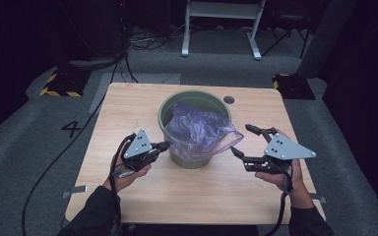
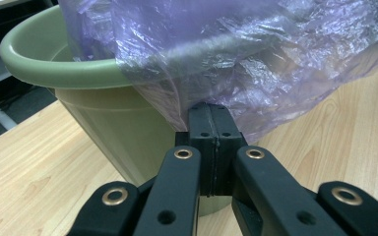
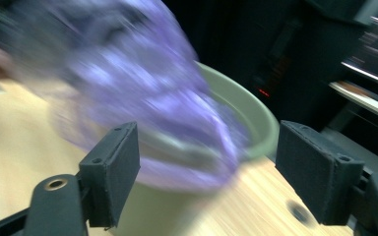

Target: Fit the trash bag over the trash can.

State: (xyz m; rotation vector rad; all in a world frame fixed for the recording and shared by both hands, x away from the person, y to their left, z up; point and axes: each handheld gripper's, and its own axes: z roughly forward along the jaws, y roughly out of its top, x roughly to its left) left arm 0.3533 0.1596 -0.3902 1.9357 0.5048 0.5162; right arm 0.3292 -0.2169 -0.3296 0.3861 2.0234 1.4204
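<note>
The purple bag (image 1: 199, 130) sits in the green bin (image 1: 195, 125) at the middle of the bench (image 1: 128, 105), its film pulled out over the near rim and hanging down the outside wall. The left gripper (image 1: 163, 145) has its fingers (image 2: 214, 142) pressed together on a fold of that film just below the rim, as the left gripper view shows: the pads meet with the thin plastic running up out of them, and the bin wall stands right behind. That pinch seems meant to keep the bag's edge anchored on this side, so the film stays stretched over the lip and does not slide back in. The right gripper (image 1: 246, 142) has its fingers (image 3: 113, 169) spread wide, with nothing between them; they stand just clear of the bag's outer flap, which points toward them from the bin's other side. In the right gripper view, blurred, the bag and rim lie ahead of and between the two open pads, apart from both. The open stance reads as readiness to take a fresh hold on the loose flap, likely to draw it over the rim on that side.
</note>
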